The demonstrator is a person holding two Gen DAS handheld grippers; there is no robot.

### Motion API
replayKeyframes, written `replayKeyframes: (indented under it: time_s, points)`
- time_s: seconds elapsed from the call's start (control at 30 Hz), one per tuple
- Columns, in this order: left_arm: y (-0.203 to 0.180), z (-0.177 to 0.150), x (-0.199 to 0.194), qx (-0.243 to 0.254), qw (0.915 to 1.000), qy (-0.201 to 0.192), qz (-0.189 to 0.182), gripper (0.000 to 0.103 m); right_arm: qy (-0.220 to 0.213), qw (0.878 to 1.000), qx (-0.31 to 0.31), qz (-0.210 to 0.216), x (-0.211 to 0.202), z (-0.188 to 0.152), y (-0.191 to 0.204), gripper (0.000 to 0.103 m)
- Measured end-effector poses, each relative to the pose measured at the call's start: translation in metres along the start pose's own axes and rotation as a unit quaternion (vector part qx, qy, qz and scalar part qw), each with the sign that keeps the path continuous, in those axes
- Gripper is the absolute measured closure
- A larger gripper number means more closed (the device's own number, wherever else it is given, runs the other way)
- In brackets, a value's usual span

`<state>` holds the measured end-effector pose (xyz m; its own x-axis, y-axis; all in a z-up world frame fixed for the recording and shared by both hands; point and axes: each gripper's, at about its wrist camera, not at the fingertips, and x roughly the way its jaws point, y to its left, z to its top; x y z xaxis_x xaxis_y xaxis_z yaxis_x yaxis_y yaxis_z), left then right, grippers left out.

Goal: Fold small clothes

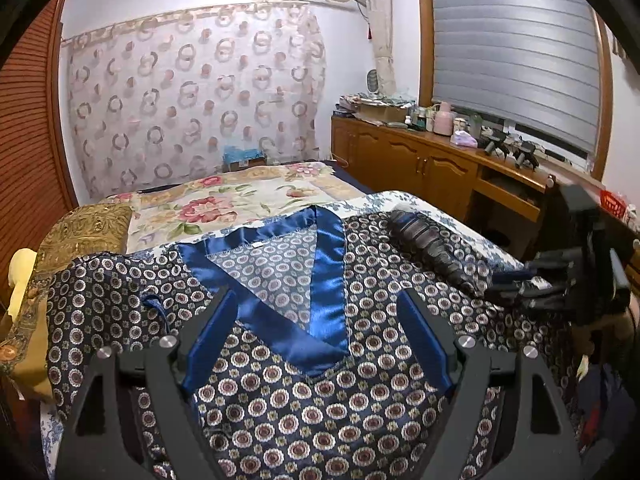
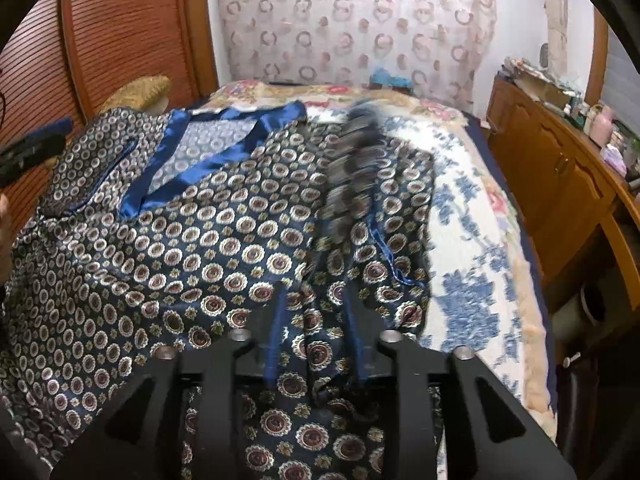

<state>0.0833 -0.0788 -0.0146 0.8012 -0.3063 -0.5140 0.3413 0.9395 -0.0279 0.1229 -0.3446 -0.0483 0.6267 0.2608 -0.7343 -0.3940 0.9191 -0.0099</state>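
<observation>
The navy medallion-print satin top with blue collar [image 2: 208, 240] lies lengthwise along the bed [image 2: 480, 240], its right-edge sleeve pinched between the right gripper [image 2: 316, 320] fingers, the left gripper [image 1: 316, 320] hovering wide open over its chest.

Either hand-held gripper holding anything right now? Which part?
Right hand-held gripper is shut on a raised fold of the patterned top, near its right side edge. Left hand-held gripper is open, above the V-neck, holding nothing.

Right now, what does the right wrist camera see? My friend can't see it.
The right gripper pinches a fold of a navy patterned silky top with a blue satin collar, spread on a floral bedspread. The fingers look nearly shut.
</observation>
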Motion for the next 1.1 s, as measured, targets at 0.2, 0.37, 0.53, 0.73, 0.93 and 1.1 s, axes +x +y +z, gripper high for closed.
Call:
replayKeyframes:
  time_s: [0.2, 0.37, 0.53, 0.73, 0.93, 1.1]
  points:
    - [-0.003, -0.007, -0.005, 0.001, 0.9999, 0.006, -0.009, 0.021, -0.026, 0.999, 0.03, -0.019, -0.017, 0.009, -0.024, 0.063]
    - [-0.007, -0.015, -0.006, 0.0, 0.9998, 0.013, -0.015, 0.021, -0.014, 0.998, 0.054, -0.017, -0.01, 0.007, -0.037, 0.063]
    - [-0.003, -0.021, -0.002, -0.007, 0.9996, 0.023, -0.017, 0.021, 0.003, 0.999, 0.039, -0.006, 0.001, 0.001, -0.026, 0.063]
    - [-0.001, -0.025, 0.0, -0.013, 0.9994, 0.028, -0.015, 0.021, 0.025, 0.999, 0.043, -0.011, 0.013, 0.0, -0.024, 0.063]
    - [0.0, -0.028, 0.001, -0.015, 0.9994, 0.03, -0.013, 0.021, 0.033, 0.999, 0.043, 0.004, 0.014, -0.002, -0.021, 0.063]
    - [0.001, -0.029, 0.0, -0.017, 0.9994, 0.029, -0.011, 0.021, 0.033, 0.999, 0.03, 0.025, 0.014, -0.001, -0.006, 0.063]
